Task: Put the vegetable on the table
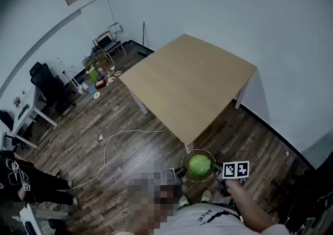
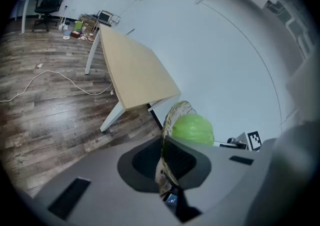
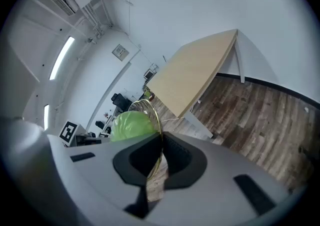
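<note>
A round green cabbage (image 1: 200, 164) lies on a shallow gold-rimmed plate (image 1: 185, 162), held in the air over the wooden floor, just short of the near corner of the light wooden table (image 1: 187, 80). My left gripper (image 1: 179, 173) is shut on the plate's left rim, my right gripper (image 1: 219, 169) on its right rim. In the left gripper view the jaws (image 2: 162, 152) pinch the rim (image 2: 171, 112) edge-on, with the cabbage (image 2: 193, 129) behind. The right gripper view shows the same grip (image 3: 160, 152), the cabbage (image 3: 131, 125) and the table (image 3: 195, 72) beyond.
White table legs (image 1: 139, 102) stand on the dark plank floor. A white cable (image 1: 112, 145) trails across the floor to the left. A black office chair (image 1: 47, 86) and floor clutter (image 1: 101, 75) sit by the far left wall. White walls border the table's far sides.
</note>
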Available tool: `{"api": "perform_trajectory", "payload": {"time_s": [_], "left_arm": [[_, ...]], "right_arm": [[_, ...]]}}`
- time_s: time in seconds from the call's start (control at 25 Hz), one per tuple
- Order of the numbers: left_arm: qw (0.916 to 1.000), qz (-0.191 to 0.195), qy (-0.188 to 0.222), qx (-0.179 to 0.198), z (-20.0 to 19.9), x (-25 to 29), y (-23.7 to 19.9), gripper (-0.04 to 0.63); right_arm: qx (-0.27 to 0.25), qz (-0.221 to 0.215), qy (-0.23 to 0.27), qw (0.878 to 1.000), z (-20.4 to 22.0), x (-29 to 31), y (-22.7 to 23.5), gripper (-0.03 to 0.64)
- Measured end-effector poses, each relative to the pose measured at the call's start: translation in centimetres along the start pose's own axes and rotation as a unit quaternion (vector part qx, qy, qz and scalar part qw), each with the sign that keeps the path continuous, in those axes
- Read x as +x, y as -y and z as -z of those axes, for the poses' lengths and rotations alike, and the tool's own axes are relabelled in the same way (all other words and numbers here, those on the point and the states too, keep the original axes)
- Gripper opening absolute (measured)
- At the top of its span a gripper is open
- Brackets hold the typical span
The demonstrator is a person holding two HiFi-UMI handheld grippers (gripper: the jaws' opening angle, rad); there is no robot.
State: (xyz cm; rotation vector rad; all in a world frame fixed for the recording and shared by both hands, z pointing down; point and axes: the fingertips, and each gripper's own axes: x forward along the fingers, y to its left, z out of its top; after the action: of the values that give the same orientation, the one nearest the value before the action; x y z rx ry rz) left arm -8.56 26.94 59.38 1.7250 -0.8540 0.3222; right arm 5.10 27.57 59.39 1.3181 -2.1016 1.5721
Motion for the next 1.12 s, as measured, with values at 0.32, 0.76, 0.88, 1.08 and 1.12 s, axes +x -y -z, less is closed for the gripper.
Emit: {"api": "perform_trajectory", "payload": {"time_s": [0.32, 0.76, 0.88, 1.08, 1.12], "left_arm": [[1.0, -0.004, 0.002, 0.005, -0.2, 1.5, 0.7, 0.026], [0.9995, -0.019, 0.026, 0.006, -2.6, 3.2, 1.5, 0.026], [0.9992, -0.022, 0.035, -0.001, -2.7, 3.6, 1.6, 0.026], [0.9986, -0.029, 0.045, -0.007, -3.1, 4.3, 2.6, 0.026], [0.9985, -0.03, 0.045, -0.007, -3.2, 4.5, 2.8, 0.026]], "right_arm": [[-0.002, 0.001, -0.009, 1.0, -0.9, -0.2, 1.4, 0.026], [-0.014, -0.015, -0.007, 1.0, -4.2, 0.4, 2.3, 0.026], [-0.015, -0.022, -0.009, 1.0, -4.8, 0.6, 2.6, 0.026], [-0.018, -0.027, -0.012, 0.999, -6.2, 0.2, 3.2, 0.026], [-0.018, -0.027, -0.013, 0.999, -6.4, 0.1, 3.4, 0.026]]}}
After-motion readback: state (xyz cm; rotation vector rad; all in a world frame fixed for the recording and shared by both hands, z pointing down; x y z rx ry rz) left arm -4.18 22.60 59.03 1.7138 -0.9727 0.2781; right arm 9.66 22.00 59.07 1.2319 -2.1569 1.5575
